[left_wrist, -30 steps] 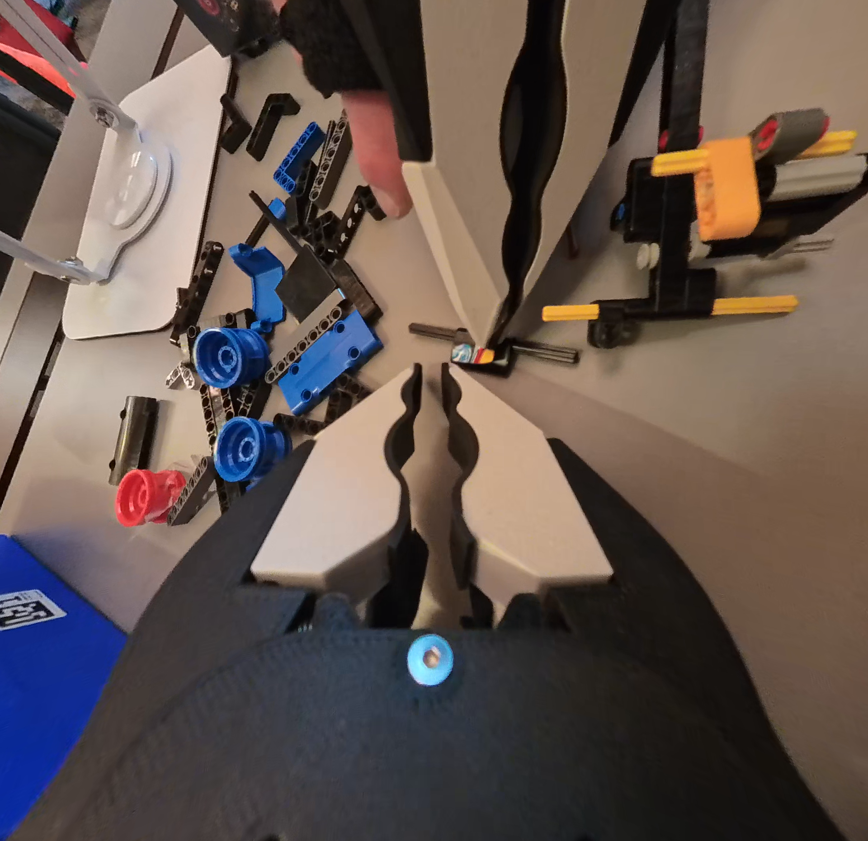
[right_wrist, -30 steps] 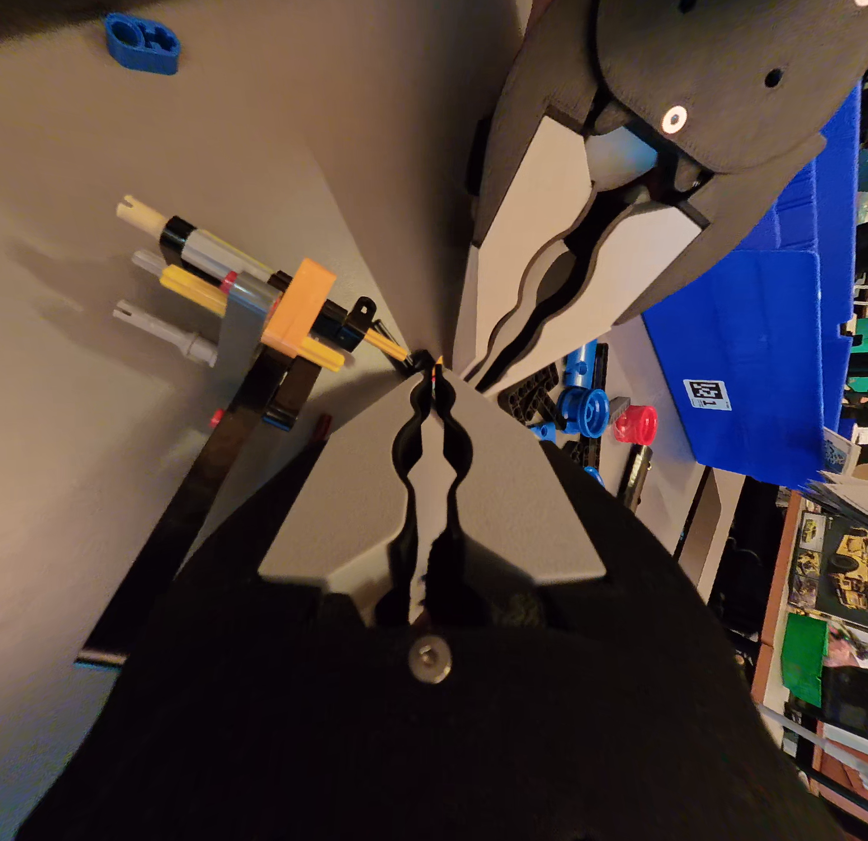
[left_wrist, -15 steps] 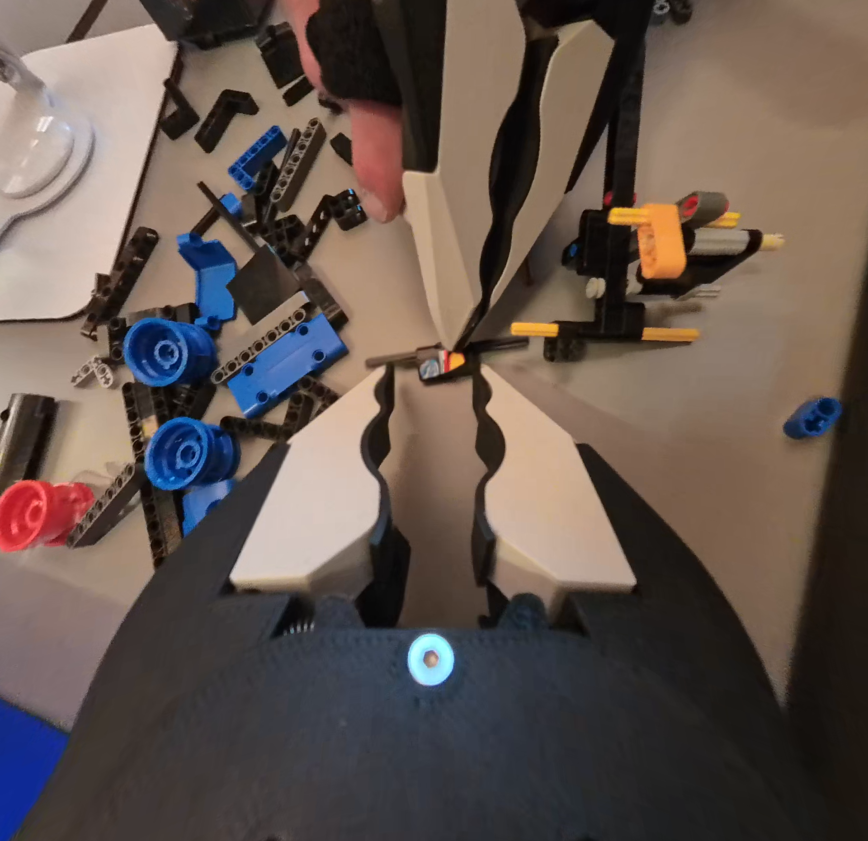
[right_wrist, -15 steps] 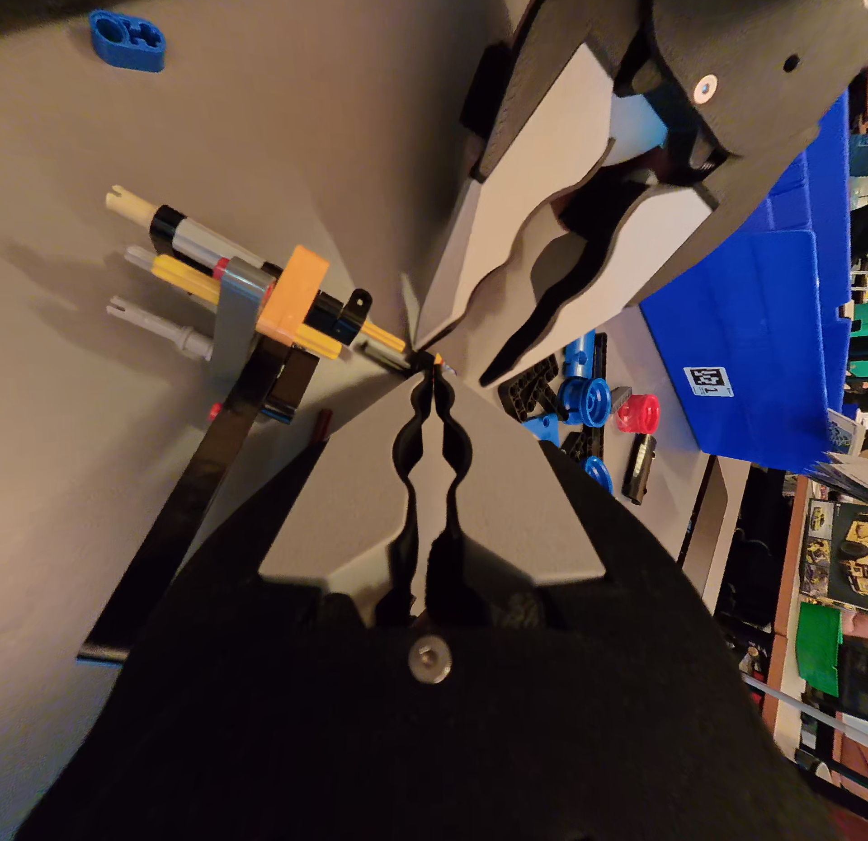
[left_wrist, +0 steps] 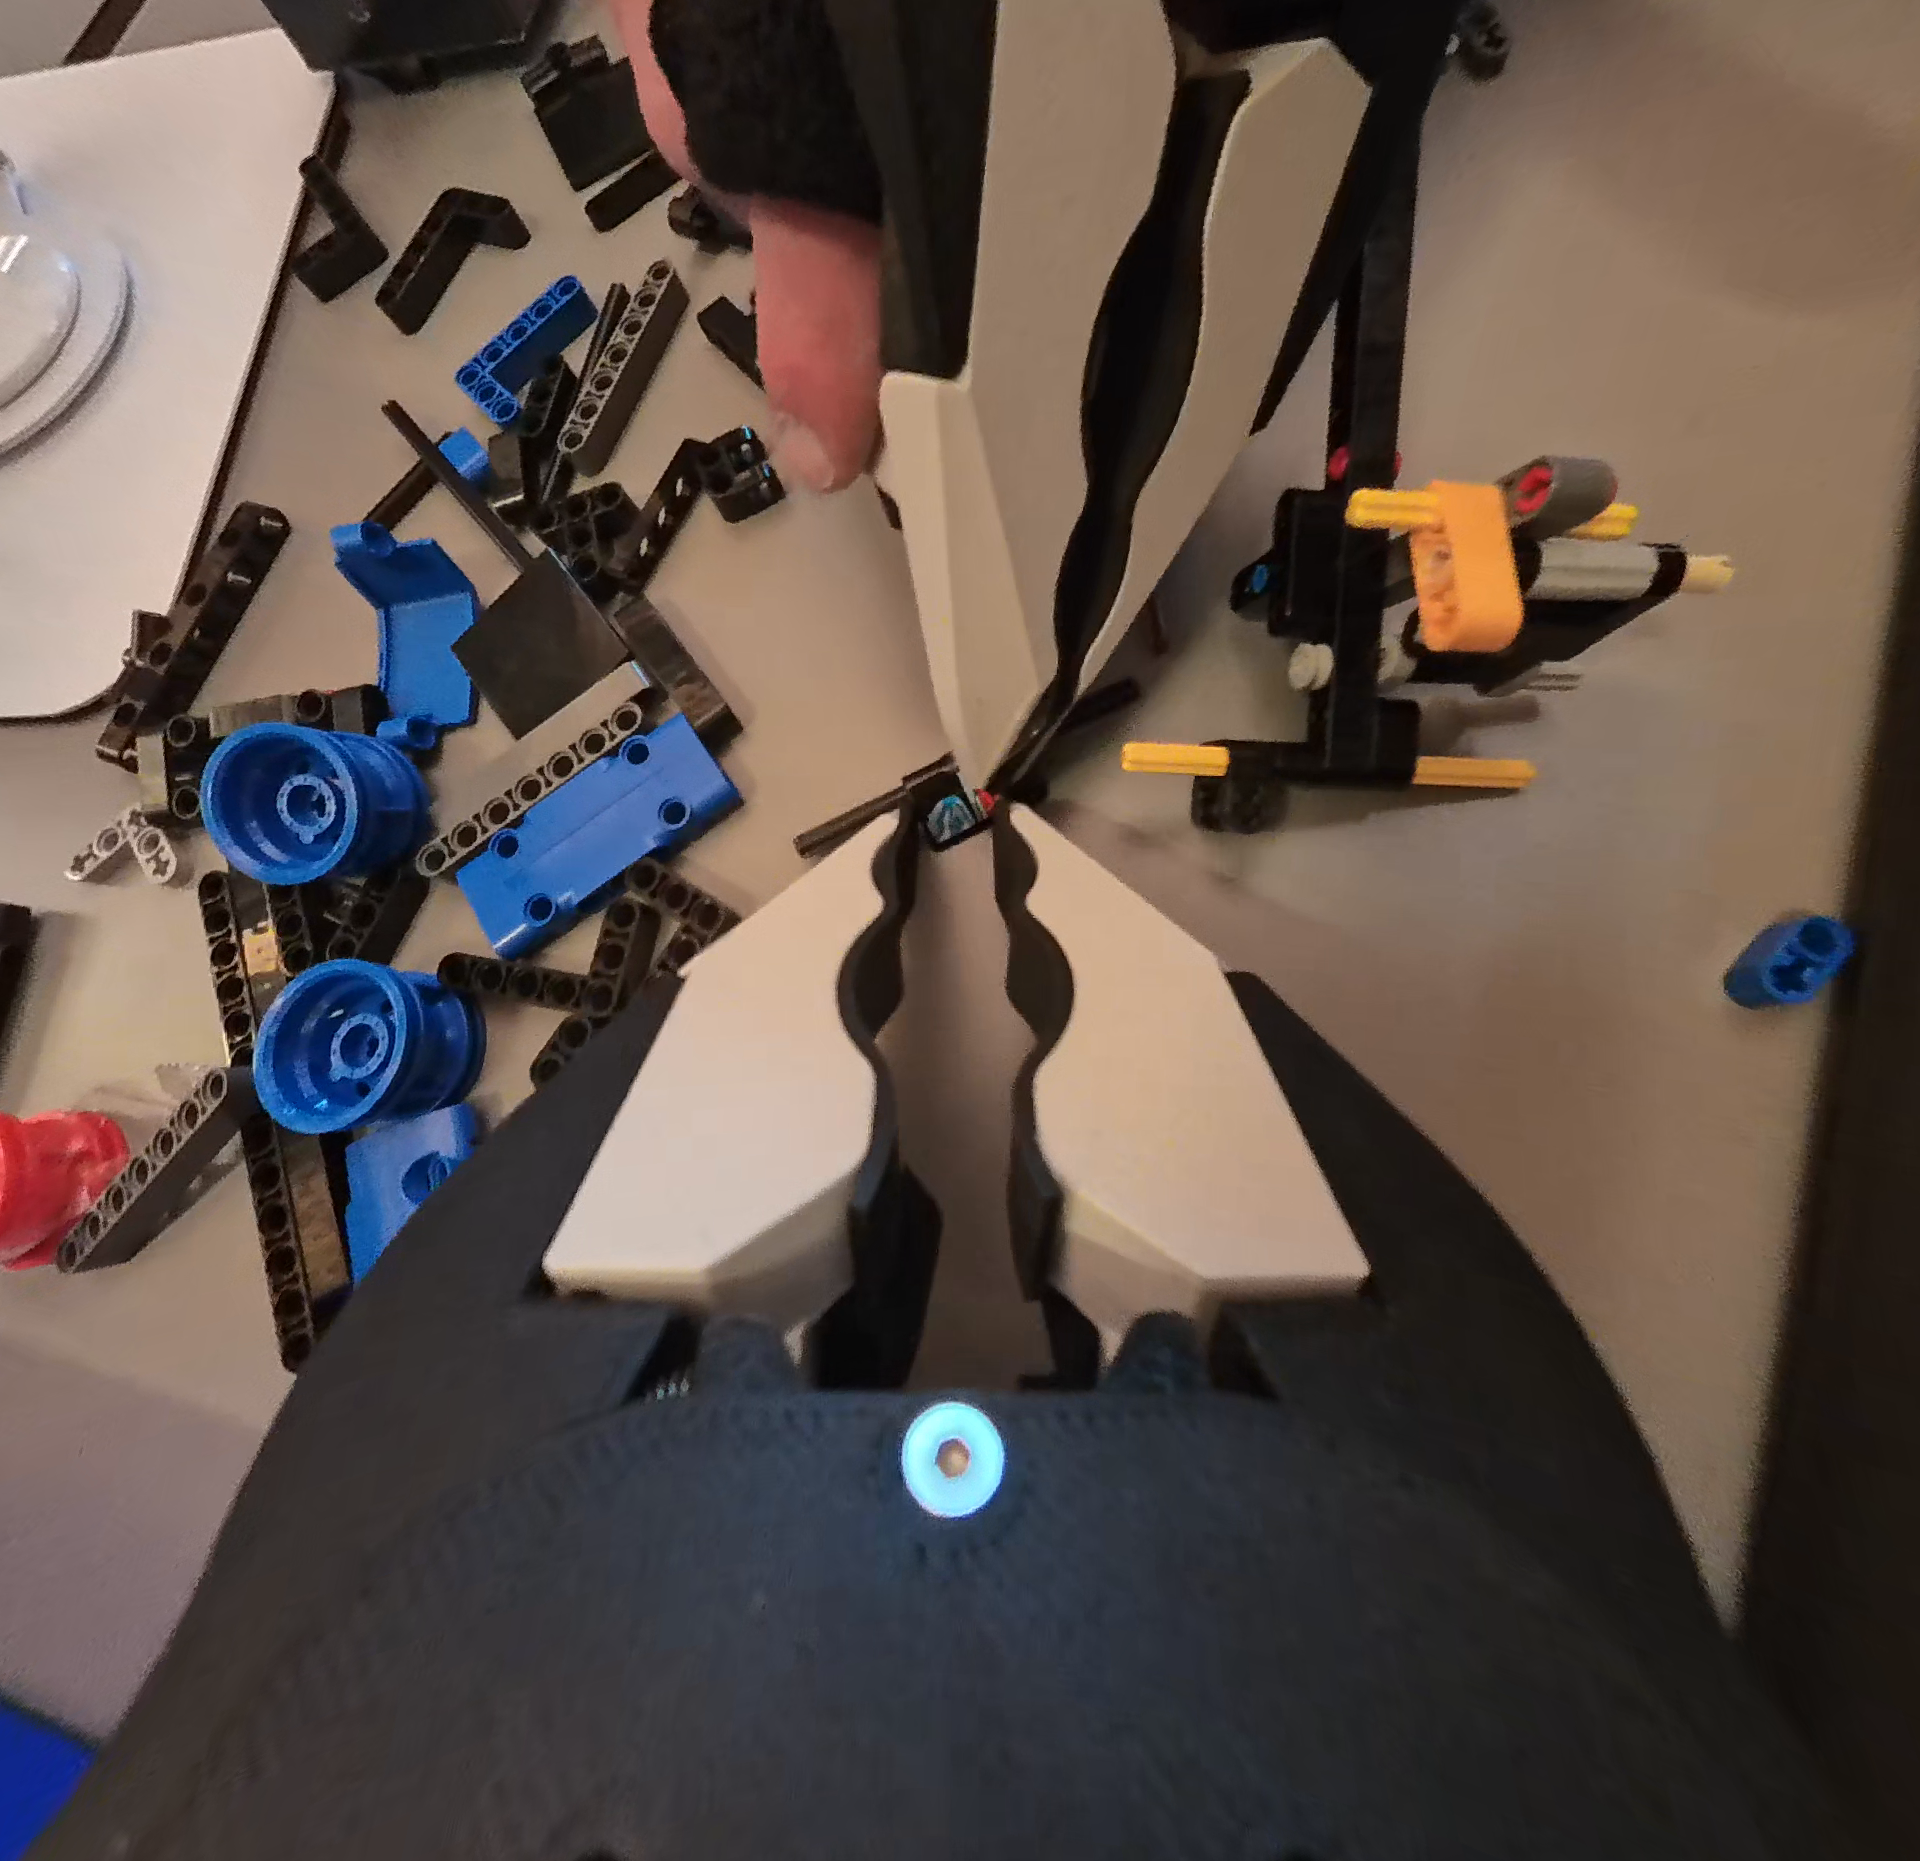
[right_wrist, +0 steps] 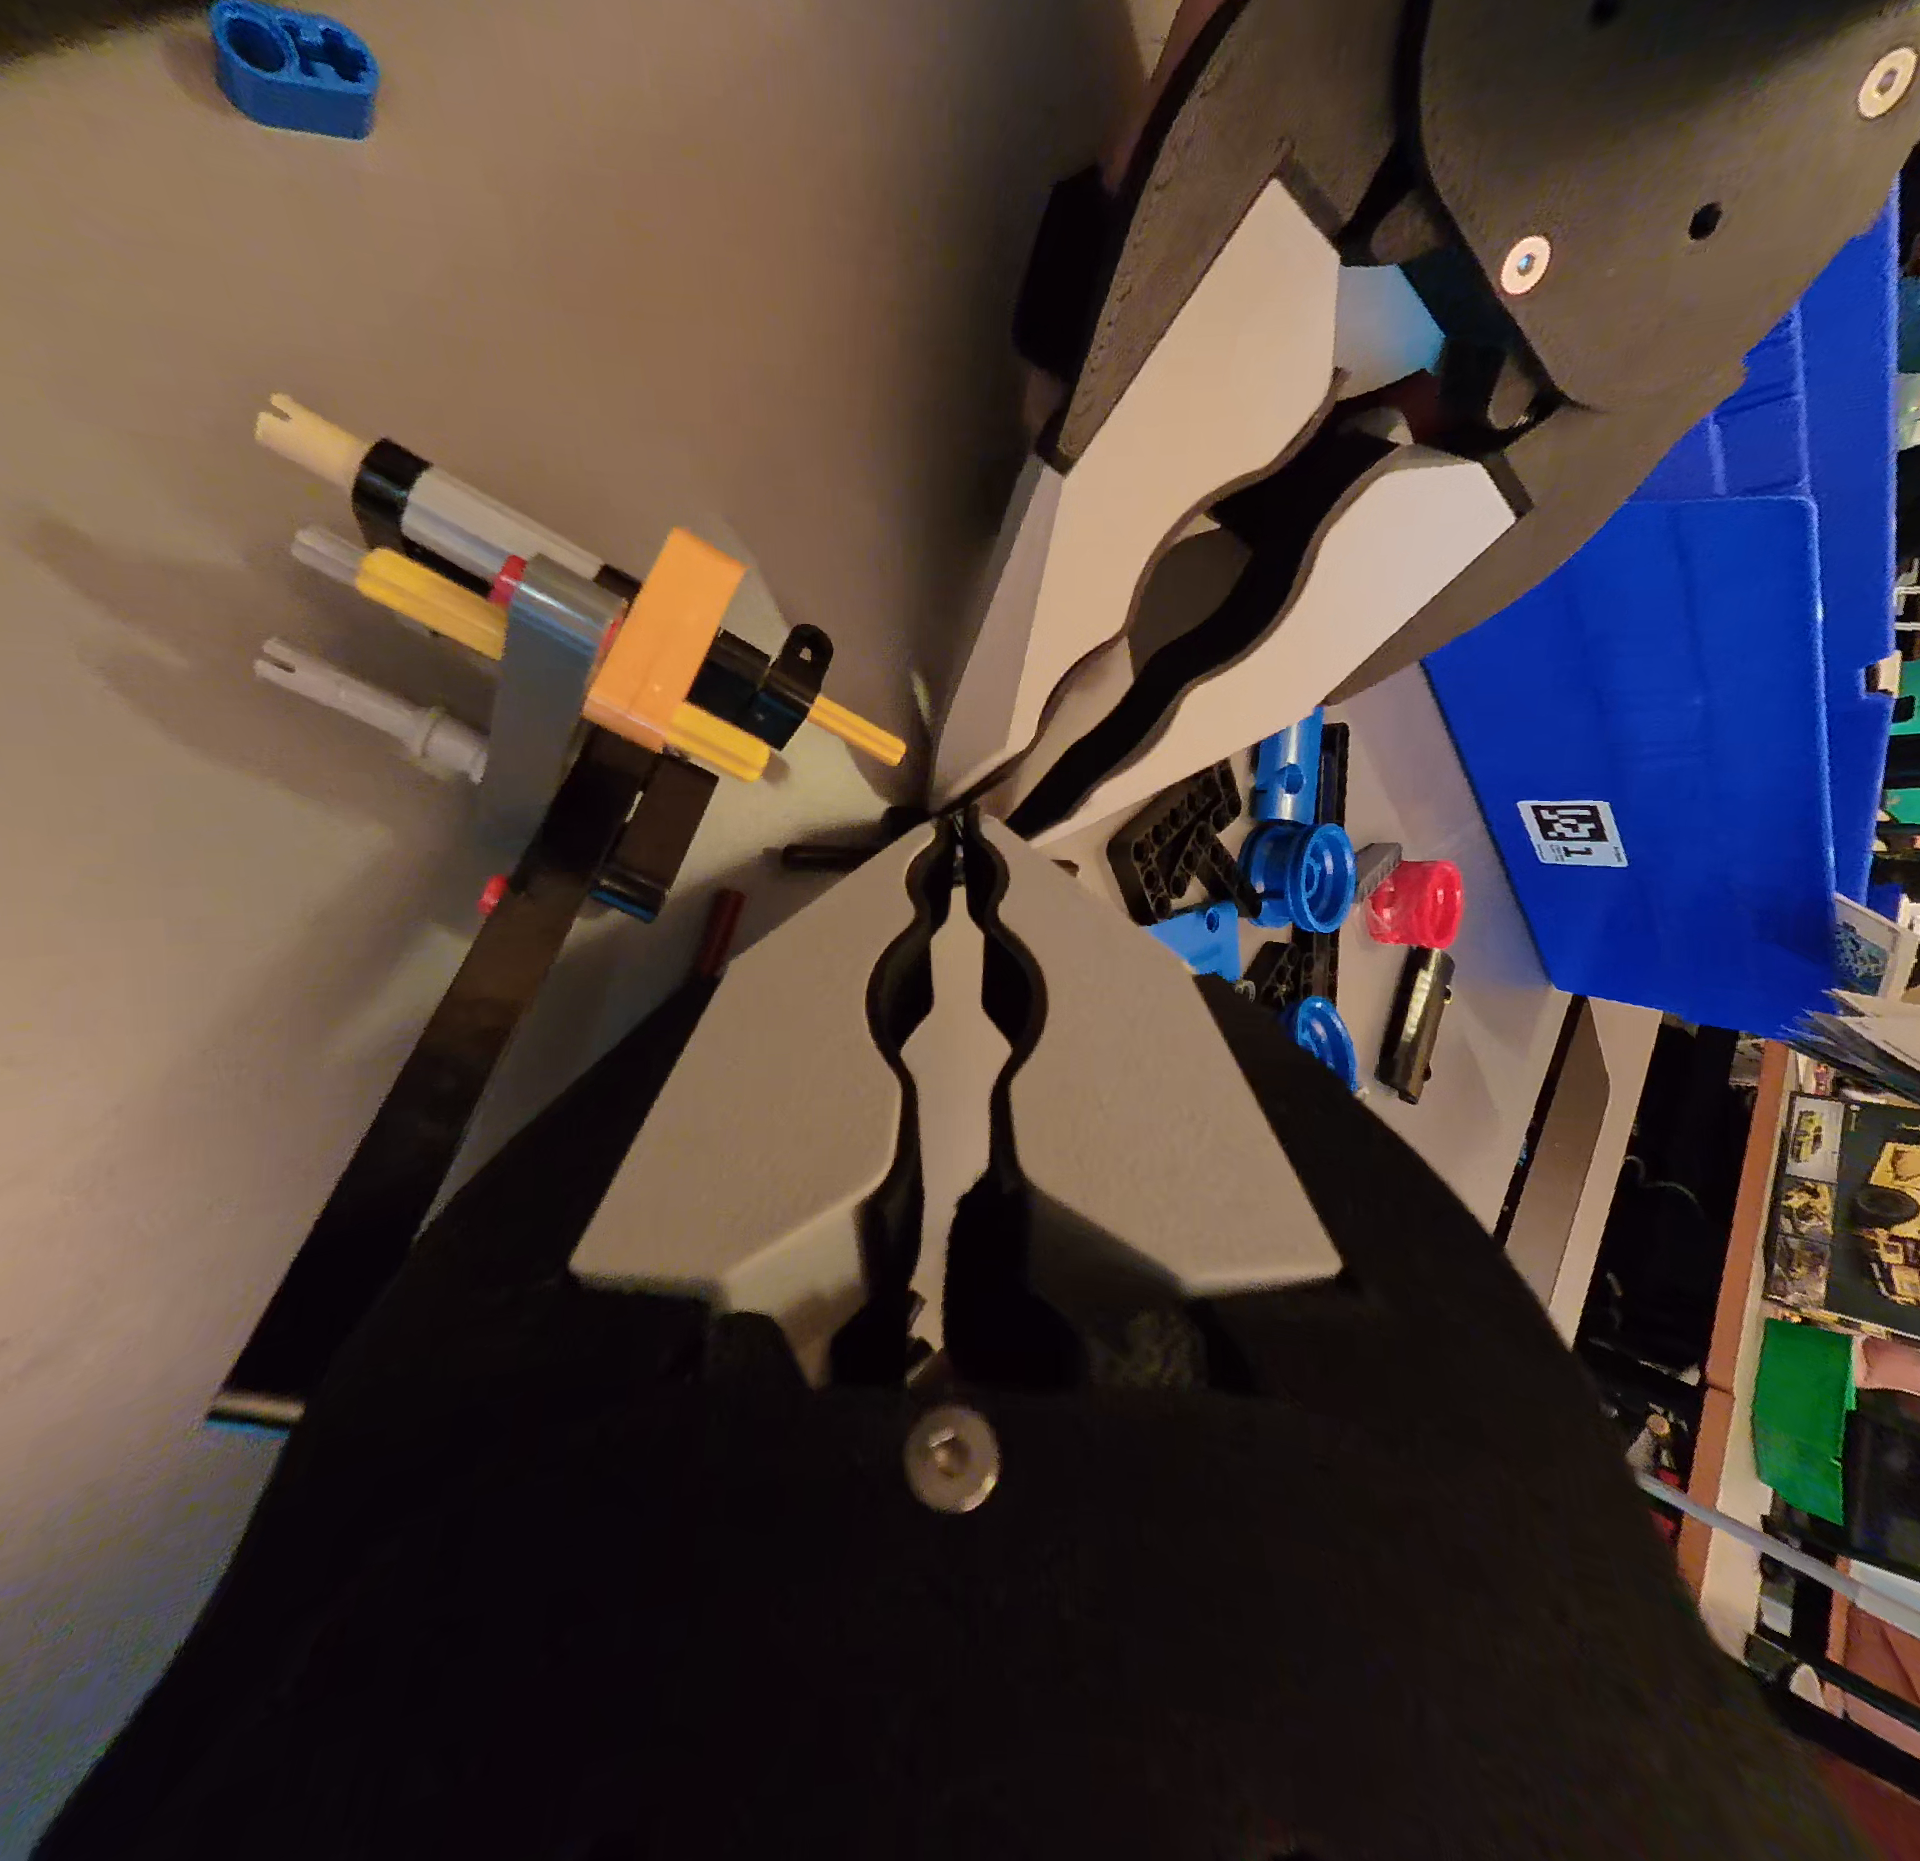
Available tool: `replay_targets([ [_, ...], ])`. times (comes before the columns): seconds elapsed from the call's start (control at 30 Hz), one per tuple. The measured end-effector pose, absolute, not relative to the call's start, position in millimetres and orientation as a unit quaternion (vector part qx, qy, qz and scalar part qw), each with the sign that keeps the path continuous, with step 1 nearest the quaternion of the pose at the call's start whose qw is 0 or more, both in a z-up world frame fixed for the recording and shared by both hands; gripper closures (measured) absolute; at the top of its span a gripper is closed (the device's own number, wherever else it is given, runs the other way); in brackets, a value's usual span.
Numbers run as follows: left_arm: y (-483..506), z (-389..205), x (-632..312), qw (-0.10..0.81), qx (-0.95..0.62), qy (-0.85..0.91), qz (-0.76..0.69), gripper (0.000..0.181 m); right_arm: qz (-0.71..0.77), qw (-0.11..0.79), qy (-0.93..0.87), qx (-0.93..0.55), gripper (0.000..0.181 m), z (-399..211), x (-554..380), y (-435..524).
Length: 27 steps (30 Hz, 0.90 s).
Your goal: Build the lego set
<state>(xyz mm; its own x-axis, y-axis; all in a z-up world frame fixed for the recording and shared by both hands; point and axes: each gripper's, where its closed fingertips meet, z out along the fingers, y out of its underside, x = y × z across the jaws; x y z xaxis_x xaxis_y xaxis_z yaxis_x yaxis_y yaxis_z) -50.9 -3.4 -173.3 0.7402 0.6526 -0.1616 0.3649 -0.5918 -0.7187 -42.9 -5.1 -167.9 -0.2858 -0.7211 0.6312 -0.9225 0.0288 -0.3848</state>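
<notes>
My left gripper is closed on a small black piece with a coloured sticker just above the grey table. A thin black axle runs through that piece. My right gripper is shut on the axle and meets the left gripper tip to tip; it comes down from the top of the left wrist view. The partly built model, a black frame with an orange block and yellow axles, lies to the right; it also shows in the right wrist view.
Loose black and blue parts with two blue wheels lie on the left. A small blue connector lies alone on the right. A white board is at the far left. A blue bin stands beyond the pile. The tips of both grippers are at nearly the same place.
My left gripper opened, moved up to the small sticker piece and narrowed around it. My right gripper stayed shut on the axle and kept it in place.
</notes>
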Motion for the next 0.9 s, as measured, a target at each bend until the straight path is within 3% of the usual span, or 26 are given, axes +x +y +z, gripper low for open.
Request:
replay_targets([
  [0.23,-4.1,-172.9,-51.6,0.343,-0.866,-0.296,0.211,0.165,0.381,0.129,-0.710,0.578,0.180,-167.9,-45.6,-3.5],
  [0.57,-7.5,-167.8,-57.5,0.305,-0.883,-0.249,0.256,0.145,0.393,0.123,-0.711,0.570,0.178,-167.3,-48.2,-1.0],
  [0.9,7.7,-171.8,-60.8,0.310,-0.902,-0.203,0.221,0.163,0.394,0.123,-0.711,0.570,0.177,-166.8,-52.4,3.1],
])
